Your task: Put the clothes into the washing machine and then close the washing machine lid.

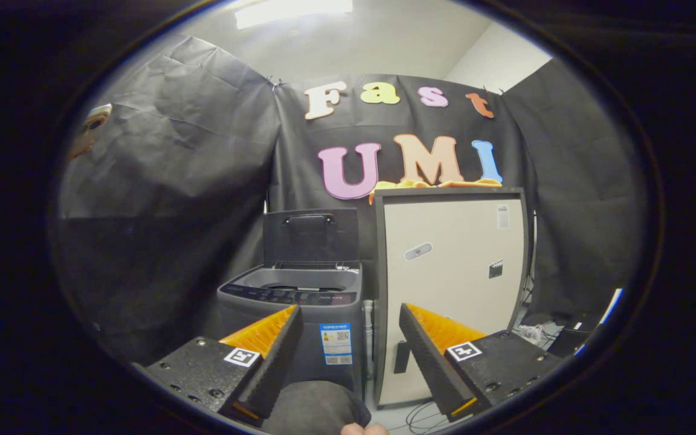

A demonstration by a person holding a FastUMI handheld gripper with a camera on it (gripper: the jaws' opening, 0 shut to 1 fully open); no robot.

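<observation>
The jaws [348, 344] are held level and point straight at the booth's back wall, well back from the appliances. They stand wide open, with nothing between the two fingers [275, 356]. The fingers are wedge-shaped, with ribbed inner faces, and each sits on a flat block with small screws and a square printed marker. Just under the jaws I see a dark rounded sleeve [315, 408] and the tip of a hand [363, 429].

Beyond the fingers, a little toward the left one, stands the washing machine [299, 314]. It is a small top-loading unit of dark grey plastic, box-shaped with rounded corners. Its lid [310, 235] is raised upright at the back and has a handle moulded near its top edge. The opening of the tub is a lighter grey, and I cannot tell if something lies inside. A row of buttons runs along the front control panel, and a label is stuck on the front wall.

Just beside the machine, on its right, stands a taller cabinet [451, 284] with a pale smooth front and a dark frame. On its top lies the orange cloth [426, 183], soft and crumpled, partly hanging over the front edge. Some cables [423, 417] lie on the floor before the cabinet.
</observation>
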